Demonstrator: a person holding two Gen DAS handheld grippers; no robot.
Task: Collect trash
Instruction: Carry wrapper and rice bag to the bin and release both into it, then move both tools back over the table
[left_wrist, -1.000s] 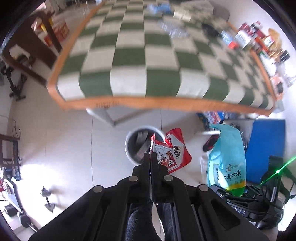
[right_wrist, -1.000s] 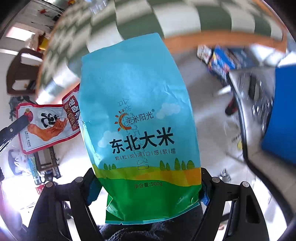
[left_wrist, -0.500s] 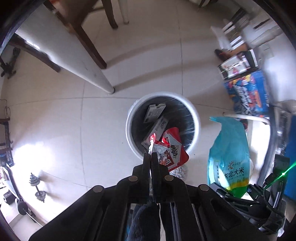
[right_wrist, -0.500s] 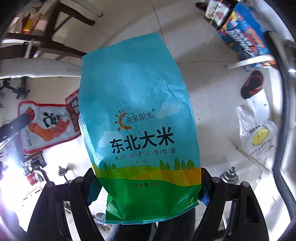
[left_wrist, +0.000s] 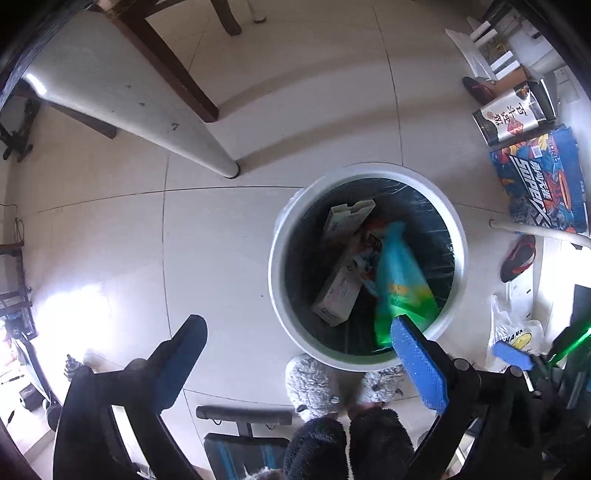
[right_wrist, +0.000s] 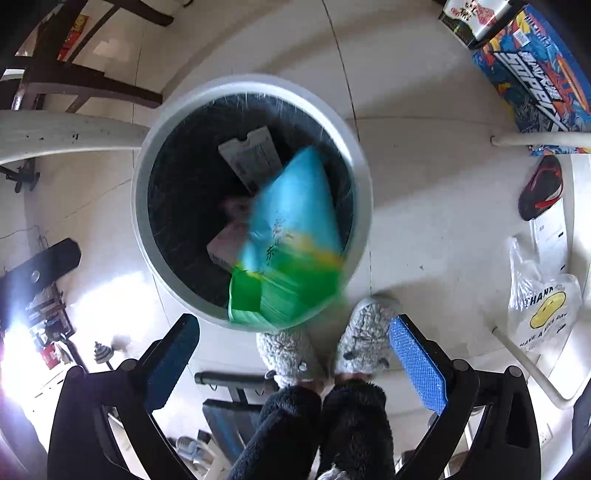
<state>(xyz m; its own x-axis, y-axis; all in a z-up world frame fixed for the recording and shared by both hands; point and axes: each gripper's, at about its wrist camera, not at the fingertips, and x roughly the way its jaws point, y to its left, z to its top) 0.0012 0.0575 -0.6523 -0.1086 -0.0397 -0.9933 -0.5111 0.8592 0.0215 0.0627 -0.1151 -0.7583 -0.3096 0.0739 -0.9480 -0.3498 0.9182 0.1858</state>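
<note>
A white round trash bin (left_wrist: 280, 236) with a black liner stands on the tiled floor; it also shows in the right wrist view (right_wrist: 364, 173). A blue and green rice bag (right_wrist: 291, 236) is blurred, falling into the bin, also seen in the left wrist view (left_wrist: 400, 280). Cardboard boxes (left_wrist: 343, 266) and a red wrapper lie inside. My left gripper (left_wrist: 295, 354) is open and empty above the bin's near side. My right gripper (right_wrist: 291, 350) is open and empty just above the bin's near rim.
A white table leg (left_wrist: 147, 122) and dark chair legs (left_wrist: 177, 74) stand left of the bin. Colourful boxes (left_wrist: 543, 184), a slipper (left_wrist: 517, 258) and a plastic bag (right_wrist: 543, 310) lie at the right. The person's fuzzy slippers (right_wrist: 325, 347) are beside the bin.
Both grippers have opened. The red snack wrapper has dropped from the left gripper into the bin, and the rice bag has left the right gripper and is falling in.
</note>
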